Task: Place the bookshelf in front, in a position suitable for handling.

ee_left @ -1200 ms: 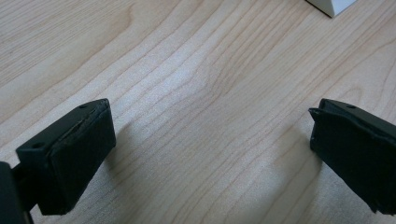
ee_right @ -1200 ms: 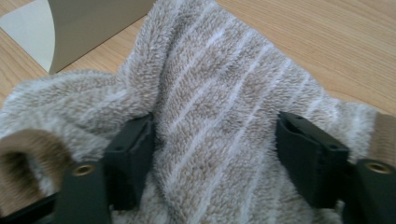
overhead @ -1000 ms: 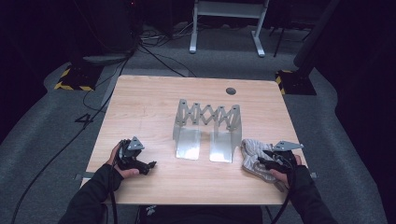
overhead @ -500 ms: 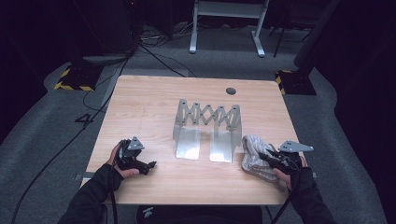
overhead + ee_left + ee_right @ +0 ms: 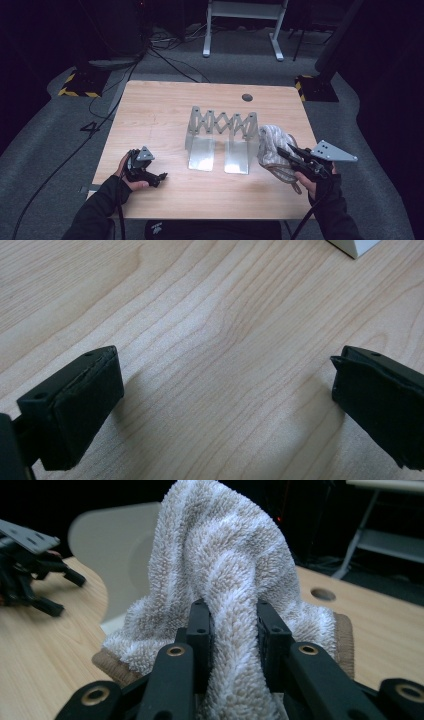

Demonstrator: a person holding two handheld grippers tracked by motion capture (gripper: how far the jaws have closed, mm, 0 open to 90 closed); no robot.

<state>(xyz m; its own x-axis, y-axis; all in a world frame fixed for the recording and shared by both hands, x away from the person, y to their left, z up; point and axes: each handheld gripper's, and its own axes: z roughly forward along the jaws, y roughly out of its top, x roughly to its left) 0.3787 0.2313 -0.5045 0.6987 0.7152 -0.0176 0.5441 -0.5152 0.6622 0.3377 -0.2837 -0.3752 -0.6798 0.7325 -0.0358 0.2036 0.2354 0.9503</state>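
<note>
While clamped in the right gripper, striped towel, bulging above it

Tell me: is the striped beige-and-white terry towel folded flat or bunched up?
Bunched up. The striped beige-and-white terry towel rises in a crumpled peak, a fold pinched between the right gripper fingers.
</note>
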